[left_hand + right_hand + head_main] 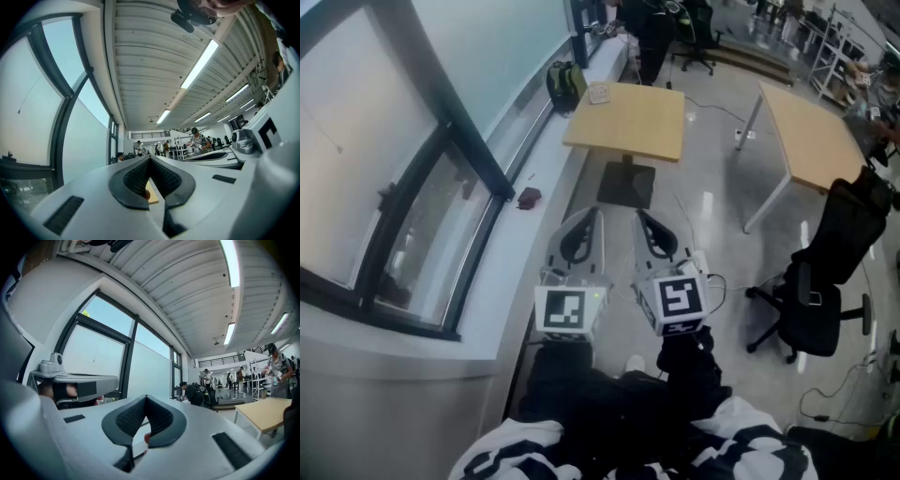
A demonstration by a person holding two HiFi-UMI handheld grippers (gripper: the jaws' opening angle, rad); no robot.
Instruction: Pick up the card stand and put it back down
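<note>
The card stand (600, 93) is a small pale object on the far left corner of a wooden table (637, 127) ahead of me. Both grippers hang side by side over the floor, well short of that table and pointing toward it. The left gripper (591, 217) has its jaws together at the tips with nothing between them, and its pads (136, 178) meet at the front in the left gripper view. The right gripper (643, 217) is shut and empty too, with its pads (161, 420) touching at the tip. A sliver of the wooden table (152, 196) shows through the left jaws.
A window wall and sill run along the left, with a small dark red object (529, 197) on the sill and a backpack (563, 84) by the table. A second wooden table (811, 131) and a black office chair (825, 277) stand at the right. People work far back.
</note>
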